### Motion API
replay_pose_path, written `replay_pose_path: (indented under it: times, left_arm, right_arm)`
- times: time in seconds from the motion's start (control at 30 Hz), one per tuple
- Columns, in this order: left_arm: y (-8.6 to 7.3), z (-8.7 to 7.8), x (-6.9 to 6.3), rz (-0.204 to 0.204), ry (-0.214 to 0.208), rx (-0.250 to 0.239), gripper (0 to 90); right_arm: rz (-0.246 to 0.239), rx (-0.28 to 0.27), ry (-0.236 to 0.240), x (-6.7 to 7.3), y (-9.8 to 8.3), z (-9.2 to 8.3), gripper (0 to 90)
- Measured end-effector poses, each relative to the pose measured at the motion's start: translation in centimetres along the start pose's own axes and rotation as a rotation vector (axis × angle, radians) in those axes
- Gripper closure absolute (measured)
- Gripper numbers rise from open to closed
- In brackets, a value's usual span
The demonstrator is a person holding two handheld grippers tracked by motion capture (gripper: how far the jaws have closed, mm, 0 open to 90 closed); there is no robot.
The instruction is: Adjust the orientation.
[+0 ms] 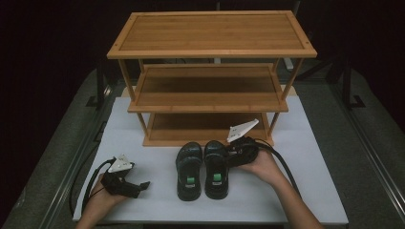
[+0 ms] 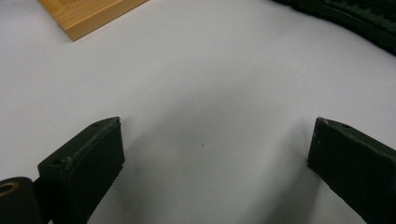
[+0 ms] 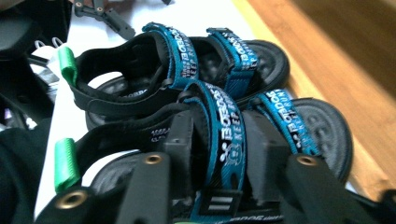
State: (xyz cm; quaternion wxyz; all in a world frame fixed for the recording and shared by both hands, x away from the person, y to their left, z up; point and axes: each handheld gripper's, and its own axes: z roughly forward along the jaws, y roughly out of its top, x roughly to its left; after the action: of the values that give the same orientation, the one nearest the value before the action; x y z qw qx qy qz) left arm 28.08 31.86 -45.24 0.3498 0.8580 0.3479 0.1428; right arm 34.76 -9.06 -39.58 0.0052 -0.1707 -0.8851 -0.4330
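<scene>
Sandals (image 3: 196, 93), black with teal lettered straps and green heel tabs, nearer strap between parted right claw (image 3: 224, 135); left claw (image 2: 215, 154) agape.

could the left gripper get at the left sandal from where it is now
Probably yes. The left gripper rests with jaws open on the white mat, and only bare mat lies between it and the left sandal.

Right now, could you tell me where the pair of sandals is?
In the high view, the sandals sit side by side on the white mat, before the wooden rack.
</scene>
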Motion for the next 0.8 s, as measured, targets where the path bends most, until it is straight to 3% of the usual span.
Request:
replay_pose_path:
  times: [0.13,0.37,0.57,0.8]
  left_arm:
    - [0.1,-0.1,0.0,0.0,-0.003,-0.001,5.7]
    - [1.7,-1.2,-0.6,-0.016,-0.066,-0.075,14.6]
    - [3.7,-1.4,-1.9,0.031,-0.116,-0.102,21.2]
    - [6.3,-1.2,-2.7,0.065,-0.17,-0.119,22.7]
  right_arm:
    - [0.017,-0.029,-0.034,0.3,0.1,-1.0,44.2]
    - [0.025,-0.055,-0.063,0.7,-0.5,-1.9,43.4]
    - [0.04,-0.064,-0.082,1.0,-1.0,-2.3,42.3]
    - [0.042,-0.072,-0.092,1.1,-1.1,-2.5,42.5]
